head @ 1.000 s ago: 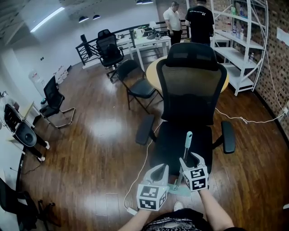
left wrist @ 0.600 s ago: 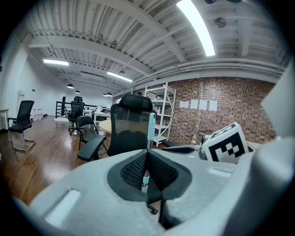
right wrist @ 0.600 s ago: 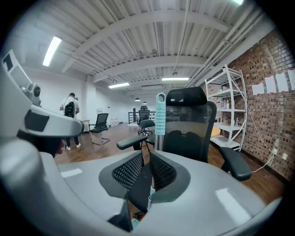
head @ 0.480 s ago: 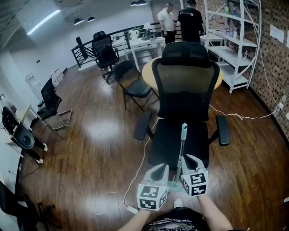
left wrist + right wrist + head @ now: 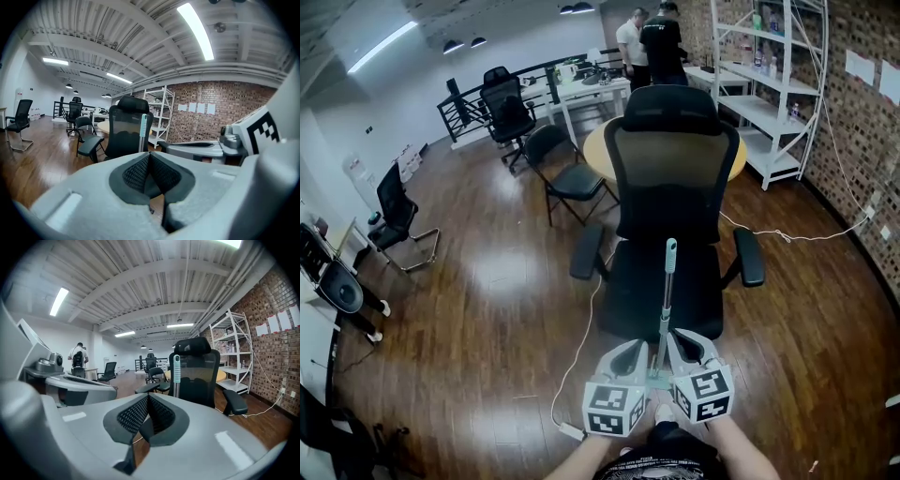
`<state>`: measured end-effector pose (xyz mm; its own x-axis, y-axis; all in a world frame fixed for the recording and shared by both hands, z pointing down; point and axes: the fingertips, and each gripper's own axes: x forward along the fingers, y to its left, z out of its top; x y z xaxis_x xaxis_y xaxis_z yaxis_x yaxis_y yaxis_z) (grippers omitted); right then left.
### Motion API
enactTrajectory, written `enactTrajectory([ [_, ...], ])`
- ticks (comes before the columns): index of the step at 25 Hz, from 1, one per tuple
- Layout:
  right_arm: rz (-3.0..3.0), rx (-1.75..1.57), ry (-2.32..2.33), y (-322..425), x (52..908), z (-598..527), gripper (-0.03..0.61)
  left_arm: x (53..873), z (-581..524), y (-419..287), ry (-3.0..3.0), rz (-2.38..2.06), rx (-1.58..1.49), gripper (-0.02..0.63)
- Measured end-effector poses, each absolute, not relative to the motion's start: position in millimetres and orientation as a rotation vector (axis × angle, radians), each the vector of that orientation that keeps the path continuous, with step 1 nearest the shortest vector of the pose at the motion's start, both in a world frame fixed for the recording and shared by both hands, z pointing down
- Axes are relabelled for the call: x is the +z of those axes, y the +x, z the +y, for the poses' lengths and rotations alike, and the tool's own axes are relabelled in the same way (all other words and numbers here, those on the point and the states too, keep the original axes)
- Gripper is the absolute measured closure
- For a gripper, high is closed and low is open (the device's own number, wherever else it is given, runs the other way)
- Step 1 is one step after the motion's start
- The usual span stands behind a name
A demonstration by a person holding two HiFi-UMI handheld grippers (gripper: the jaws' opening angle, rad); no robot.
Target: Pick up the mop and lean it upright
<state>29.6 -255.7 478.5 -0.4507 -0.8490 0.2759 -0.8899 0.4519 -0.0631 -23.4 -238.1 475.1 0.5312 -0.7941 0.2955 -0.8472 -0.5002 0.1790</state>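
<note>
step: leaning, likely finished | mop upright against office chair seat | left hand-held gripper, right hand-held gripper: jaws closed together, holding nothing, flanking pole | next: withdraw gently, avoid tipping

I see my left hand-held gripper and right hand-held gripper: pale grey shells, black mesh pads, black-and-white marker cubes; black printed shirt.
</note>
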Motion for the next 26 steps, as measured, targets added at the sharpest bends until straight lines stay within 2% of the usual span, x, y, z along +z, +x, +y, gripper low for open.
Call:
enactTrajectory([
  [11, -2.542, 0.316, 1.475, 20, 469, -207, 0.578, 476, -203, -21, 2.471, -1.345, 0.234, 0.611],
  [26, -2.576, 0.344, 1.44, 10, 473, -197, 0.578, 478, -192, -27, 2.474, -1.361, 0.254, 0.611],
])
